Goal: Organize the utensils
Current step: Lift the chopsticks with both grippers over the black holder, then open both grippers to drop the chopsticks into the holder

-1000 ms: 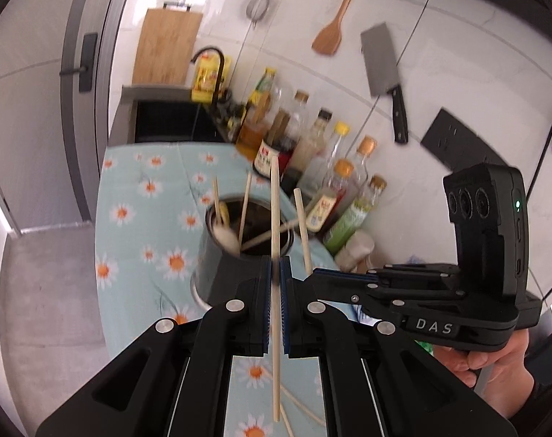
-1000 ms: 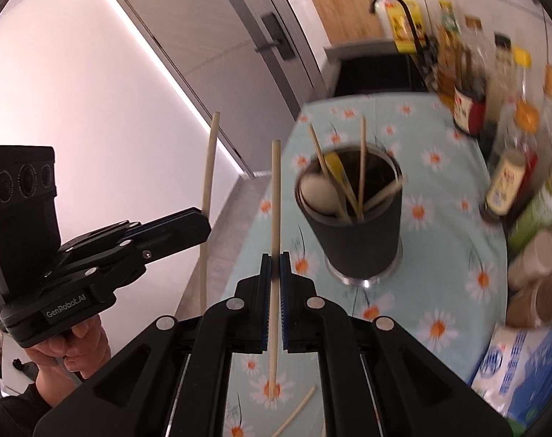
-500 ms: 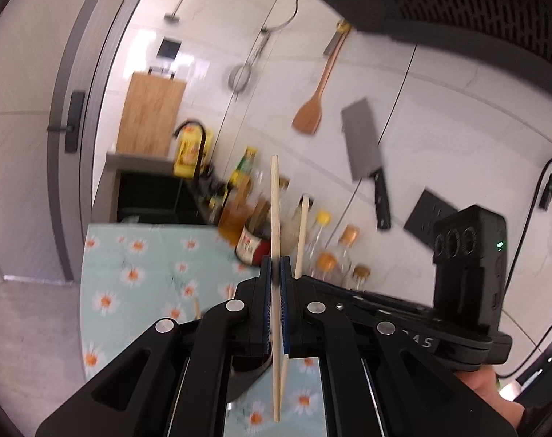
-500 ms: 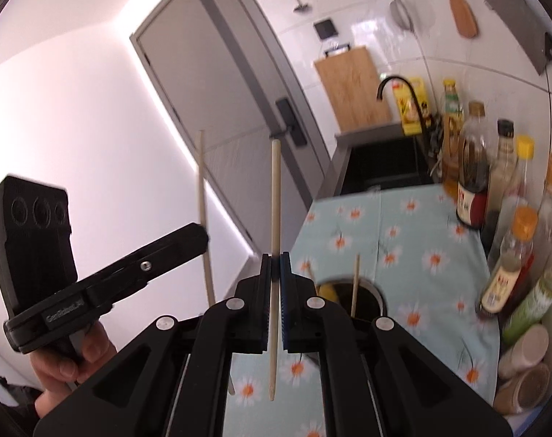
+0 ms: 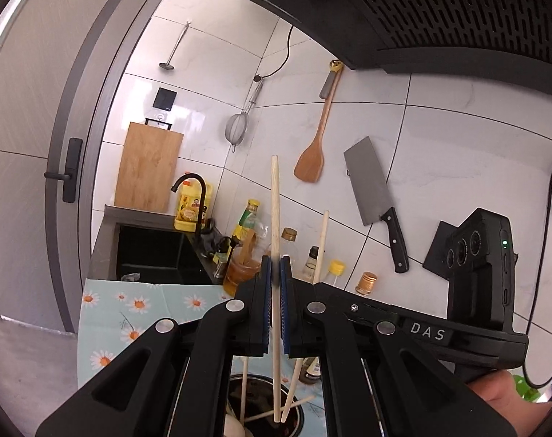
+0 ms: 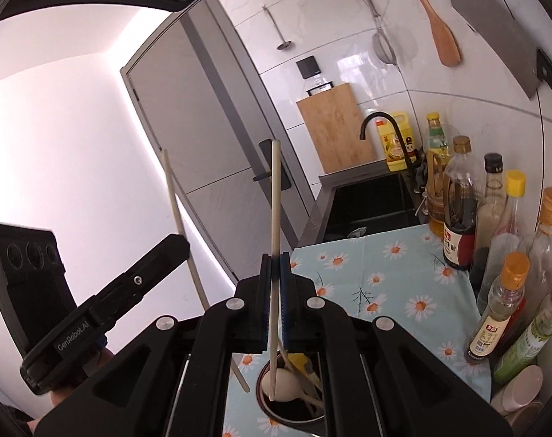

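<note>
Daisy-print tablecloth (image 6: 396, 273) below, "GenRobot.AI" left gripper (image 5: 275, 273) and "DAS" right gripper (image 6: 275, 273) jaws each clamp a chopstick.

Black left gripper (image 5: 275, 273), blue pads, silver screws; right gripper (image 6: 275, 269) alike.

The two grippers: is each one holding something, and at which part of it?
Yes. The left gripper clamps one chopstick near its middle; the right gripper clamps another chopstick near its middle. Both lower tips hang over the utensil holder.
</note>
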Motion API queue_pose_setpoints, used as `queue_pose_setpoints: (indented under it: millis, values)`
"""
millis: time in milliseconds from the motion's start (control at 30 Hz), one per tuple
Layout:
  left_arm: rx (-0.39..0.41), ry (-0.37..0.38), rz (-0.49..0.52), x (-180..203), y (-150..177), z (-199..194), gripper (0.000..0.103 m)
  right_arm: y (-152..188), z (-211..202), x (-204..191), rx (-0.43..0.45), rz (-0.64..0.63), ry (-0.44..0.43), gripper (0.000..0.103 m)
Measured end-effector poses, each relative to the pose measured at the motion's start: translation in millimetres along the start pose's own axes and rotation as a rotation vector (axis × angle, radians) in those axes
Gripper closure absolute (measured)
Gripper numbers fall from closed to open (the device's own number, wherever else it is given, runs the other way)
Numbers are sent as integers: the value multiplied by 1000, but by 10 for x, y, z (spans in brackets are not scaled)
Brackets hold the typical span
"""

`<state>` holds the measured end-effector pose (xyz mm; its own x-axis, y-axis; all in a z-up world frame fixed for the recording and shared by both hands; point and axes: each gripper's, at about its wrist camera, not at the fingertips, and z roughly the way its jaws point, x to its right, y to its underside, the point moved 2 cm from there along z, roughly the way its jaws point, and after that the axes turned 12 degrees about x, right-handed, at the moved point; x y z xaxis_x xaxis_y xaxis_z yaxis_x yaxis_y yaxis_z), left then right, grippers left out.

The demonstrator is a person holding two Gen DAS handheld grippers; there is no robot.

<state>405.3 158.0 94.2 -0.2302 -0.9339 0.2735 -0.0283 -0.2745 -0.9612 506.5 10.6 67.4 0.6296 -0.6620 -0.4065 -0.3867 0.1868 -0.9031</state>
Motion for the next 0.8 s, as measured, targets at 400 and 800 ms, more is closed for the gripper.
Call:
queue_pose_setpoints:
  millis: [400,800]
  values:
    - [-79,19,50,8,582,233,99,375,201,262,-54,26,84,97]
    - [-140,-34,43,-96,741,132,98,535,121,234,-97,38,90,88]
